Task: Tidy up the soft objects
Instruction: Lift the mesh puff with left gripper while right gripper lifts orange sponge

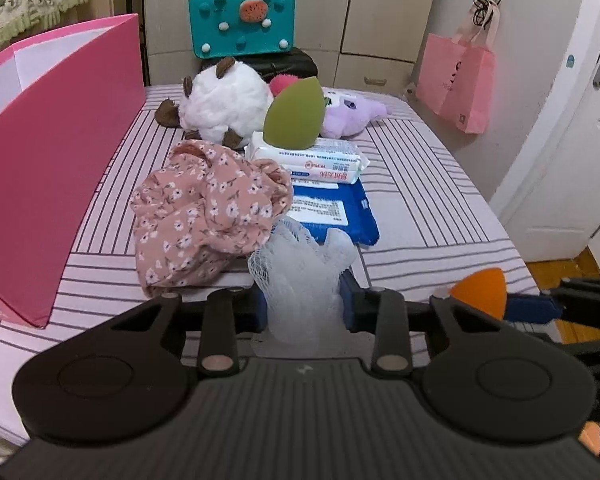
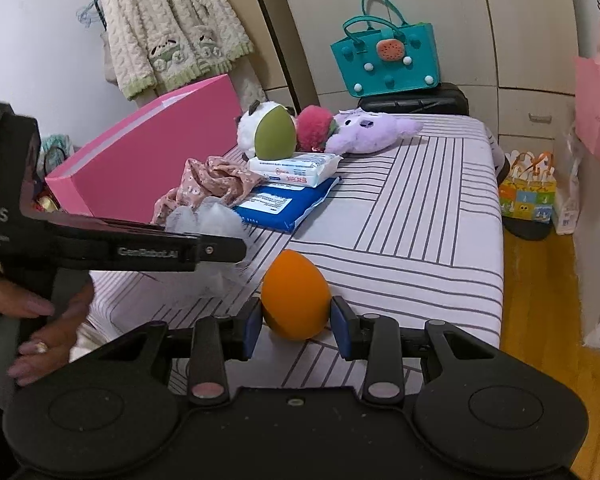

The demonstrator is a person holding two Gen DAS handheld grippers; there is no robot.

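My left gripper (image 1: 305, 304) is shut on a white mesh bath pouf (image 1: 300, 276), its blue pads pressing both sides, low over the striped bed (image 1: 428, 200). To its right, my right gripper (image 2: 296, 320) is shut on an orange egg-shaped sponge (image 2: 294, 296) just above the sheet. A floral pink cloth (image 1: 208, 208) lies crumpled beyond the pouf. A green egg-shaped sponge (image 1: 294, 114) stands on white tissue packs (image 1: 312, 160), with a blue pack (image 1: 336, 208) in front of them. White (image 1: 224, 104), red (image 1: 280, 82) and purple (image 1: 352, 116) plush toys lie behind.
An open pink box (image 1: 60, 160) stands along the bed's left side. A teal felt bag (image 1: 242, 24) sits on a black case past the bed's end. A pink bag (image 1: 456, 80) hangs on the right wall. A person's hand (image 2: 40, 320) grips the left tool.
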